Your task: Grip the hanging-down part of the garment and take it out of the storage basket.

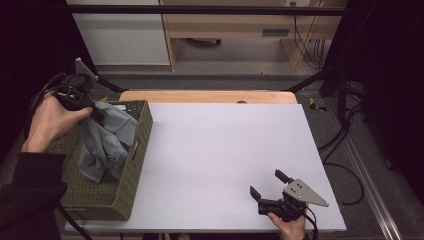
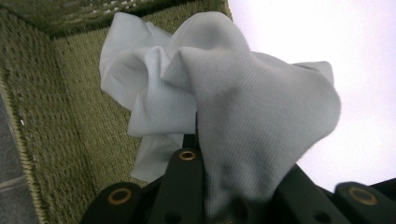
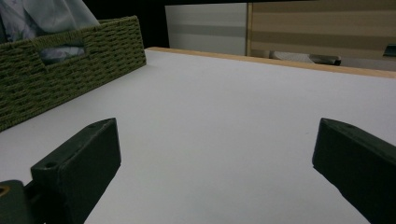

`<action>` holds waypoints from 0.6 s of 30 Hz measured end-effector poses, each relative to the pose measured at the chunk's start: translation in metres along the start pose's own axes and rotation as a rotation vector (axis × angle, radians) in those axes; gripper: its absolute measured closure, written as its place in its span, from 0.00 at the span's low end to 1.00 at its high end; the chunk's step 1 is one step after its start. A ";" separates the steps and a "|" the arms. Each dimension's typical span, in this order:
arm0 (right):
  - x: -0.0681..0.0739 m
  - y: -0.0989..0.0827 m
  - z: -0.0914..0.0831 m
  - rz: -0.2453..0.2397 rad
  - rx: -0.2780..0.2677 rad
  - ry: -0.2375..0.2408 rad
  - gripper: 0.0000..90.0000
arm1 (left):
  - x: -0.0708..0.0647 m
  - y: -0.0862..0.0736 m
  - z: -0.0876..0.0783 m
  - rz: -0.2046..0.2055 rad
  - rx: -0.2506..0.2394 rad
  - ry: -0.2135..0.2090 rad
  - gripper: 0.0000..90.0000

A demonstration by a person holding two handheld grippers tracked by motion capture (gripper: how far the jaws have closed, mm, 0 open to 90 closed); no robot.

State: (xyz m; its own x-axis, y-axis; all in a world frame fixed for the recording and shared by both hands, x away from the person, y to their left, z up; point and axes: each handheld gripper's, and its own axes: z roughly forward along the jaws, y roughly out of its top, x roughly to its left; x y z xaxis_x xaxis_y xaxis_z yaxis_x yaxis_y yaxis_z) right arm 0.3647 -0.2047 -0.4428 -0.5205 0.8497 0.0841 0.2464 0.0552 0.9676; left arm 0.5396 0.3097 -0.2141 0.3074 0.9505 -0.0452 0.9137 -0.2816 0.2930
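Hanging from the left gripper (image 1: pixel 98 116), a pale grey cloth (image 1: pixel 107 142) is pinched between jaws that are clamped tight on a bunched fold, and its lower part is draped inside the green woven basket (image 1: pixel 131 192) at the table's (image 1: pixel 225 150) left edge. Well apart, near the front right corner, the right gripper (image 1: pixel 267 184) is held low with jaws spread wide and nothing between them.

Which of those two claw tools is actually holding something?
The left gripper, over the green basket: its jaws are shut on the grey cloth. The right gripper rests open on the white table, with nothing between its jaws.
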 end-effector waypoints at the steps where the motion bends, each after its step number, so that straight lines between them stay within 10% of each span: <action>1: 0.000 0.000 0.000 0.003 0.001 0.000 0.01 | 0.000 0.000 -0.002 0.001 -0.002 -0.001 0.93; 18: 0.001 0.002 0.001 0.009 -0.004 0.007 0.01 | -0.006 -0.002 -0.071 0.003 -0.103 0.032 0.93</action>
State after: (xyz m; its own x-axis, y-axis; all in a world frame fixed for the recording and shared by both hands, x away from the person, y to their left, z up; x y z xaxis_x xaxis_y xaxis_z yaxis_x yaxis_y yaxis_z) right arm 0.3654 -0.2033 -0.4411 -0.5242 0.8464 0.0940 0.2479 0.0460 0.9677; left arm 0.5170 0.3141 -0.1463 0.2999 0.9539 -0.0139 0.8800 -0.2710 0.3900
